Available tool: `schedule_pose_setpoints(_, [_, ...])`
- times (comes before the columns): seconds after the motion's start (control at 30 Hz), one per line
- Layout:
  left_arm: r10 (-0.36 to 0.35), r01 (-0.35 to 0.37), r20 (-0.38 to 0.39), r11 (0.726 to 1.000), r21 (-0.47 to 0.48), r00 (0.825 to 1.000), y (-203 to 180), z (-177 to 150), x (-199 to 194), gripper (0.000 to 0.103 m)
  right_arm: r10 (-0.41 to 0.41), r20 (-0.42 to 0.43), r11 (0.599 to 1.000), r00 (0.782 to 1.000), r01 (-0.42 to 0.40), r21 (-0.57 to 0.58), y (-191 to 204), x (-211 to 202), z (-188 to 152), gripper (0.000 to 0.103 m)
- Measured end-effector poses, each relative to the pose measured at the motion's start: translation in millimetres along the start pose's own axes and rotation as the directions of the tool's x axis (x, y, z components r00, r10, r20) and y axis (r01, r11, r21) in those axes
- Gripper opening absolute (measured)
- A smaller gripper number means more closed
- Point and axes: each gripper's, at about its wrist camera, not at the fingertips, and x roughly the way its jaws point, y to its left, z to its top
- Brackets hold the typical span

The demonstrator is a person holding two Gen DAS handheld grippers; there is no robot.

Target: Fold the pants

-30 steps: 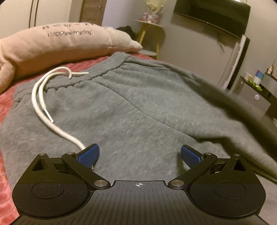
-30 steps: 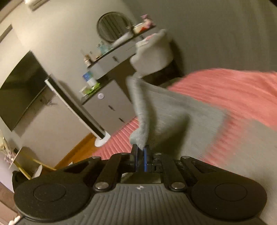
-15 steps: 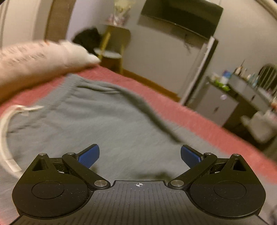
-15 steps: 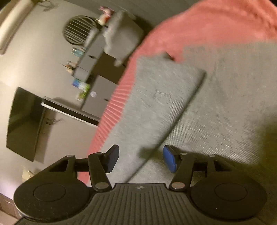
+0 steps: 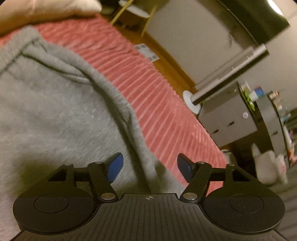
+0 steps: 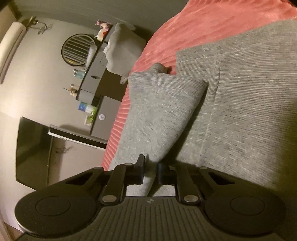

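The grey sweatpants [image 5: 55,111] lie on the red bedspread [image 5: 148,89]. My left gripper [image 5: 149,166] is open low over the pants' side edge, and that folded edge runs between its blue pads without being held. In the right wrist view the pants [image 6: 241,111] show one leg laid over the other, with the cuff end [image 6: 167,87] near the bed's edge. My right gripper [image 6: 150,170] is nearly shut, with a fold of the upper leg's edge pinched between its jaws.
A beige pillow [image 5: 46,9] lies at the head of the bed. Beyond the bed edge stand a grey cabinet [image 5: 228,118], a white tower fan [image 5: 222,79], a yellow-legged side table [image 5: 133,13] and a wall TV [image 6: 31,152].
My left gripper swung right from the waistband and drawstring to the pants' side edge and narrowed slightly. My right gripper let go of the lifted leg, dropped, then closed on the leg's edge.
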Motion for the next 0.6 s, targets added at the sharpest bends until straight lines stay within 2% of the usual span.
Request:
schedule_pose_setpoints(0.1, [0.019, -0.019, -0.027, 1.000, -0.019, 0.999, 1.3, 4.5, 14.3, 0.072, 0.003, 0.013, 1.000, 1.000, -0.003, -0.009, 1.9, 3.5, -0.2, 0.015])
schedule_pose_setpoints(0.13, [0.022, -0.022, -0.024, 1.000, -0.011, 0.999, -0.8, 4.8, 13.5, 0.056, 0.004, 0.017, 1.000, 1.000, -0.004, -0.013, 2.0, 3.6, -0.9, 0.015])
schedule_pose_setpoints(0.17, [0.022, -0.022, -0.030, 1.000, 0.005, 0.999, -3.6, 6.8, 13.2, 0.016, 0.006, 0.020, 1.000, 1.000, -0.005, -0.014, 1.9, 3.4, -1.0, 0.015])
schedule_pose_setpoints(0.2, [0.024, -0.023, -0.048, 1.000, 0.020, 0.999, -5.9, 7.1, 11.7, 0.006, 0.007, 0.022, 1.000, 1.000, -0.007, -0.016, 2.0, -0.5, -3.6, 0.014])
schedule_pose_setpoints(0.27, [0.018, -0.017, -0.012, 0.999, 0.041, 1.000, -9.6, 6.1, -4.4, 0.007, 0.015, 0.018, 1.000, 1.000, -0.015, -0.014, 1.9, -0.9, -1.4, 0.005])
schedule_pose_setpoints(0.4, [-0.071, 0.060, 0.085, 0.990, 0.126, 0.994, -18.1, -4.4, -68.7, 0.007, 0.055, 0.051, 0.998, 0.997, -0.053, -0.033, 15.4, -16.8, 4.7, 0.005])
schedule_pose_setpoints(0.53, [-0.194, 0.168, 0.150, 0.971, 0.170, 0.970, -1.8, -30.8, -153.2, 0.007, 0.125, 0.117, 0.990, 0.985, -0.116, -0.083, 39.2, -54.0, 15.5, 0.005])
schedule_pose_setpoints(0.6, [-0.222, 0.191, 0.162, 0.963, 0.189, 0.961, 14.8, -52.7, -191.7, 0.007, 0.147, 0.156, 0.987, 0.977, -0.134, -0.090, 45.3, -80.0, 21.3, 0.005])
